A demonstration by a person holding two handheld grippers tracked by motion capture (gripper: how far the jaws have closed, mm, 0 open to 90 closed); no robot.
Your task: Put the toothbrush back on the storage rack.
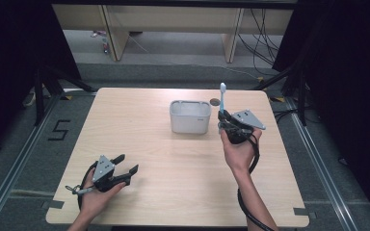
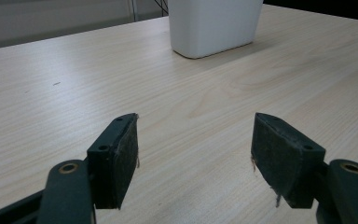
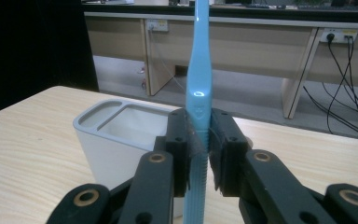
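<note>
high view: two claws work over one light wooden counter [image 1: 173, 163]. the right claw [image 1: 225, 118] stands just beside the right side of the single white holder [image 1: 189, 117], pinching one light blue toothbrush [image 1: 222, 98] that points upright with its white brush head on top. right gripper view: the two black jaws are pressed onto the toothbrush handle [image 3: 199, 93] from either side, the handle rising straight up between them, and the holder [image 3: 116, 135] sits just behind and to the left, its top divided into two compartments, one narrow and one wide. the left claw [image 1: 125, 170] rests low near the front left corner of the counter, well apart from the holder, held in one hand [image 1: 95, 195]. left gripper view: its two jaws stand spread wide with nothing but bare wood between them, the holder [image 2: 214, 25] farther off.
</note>
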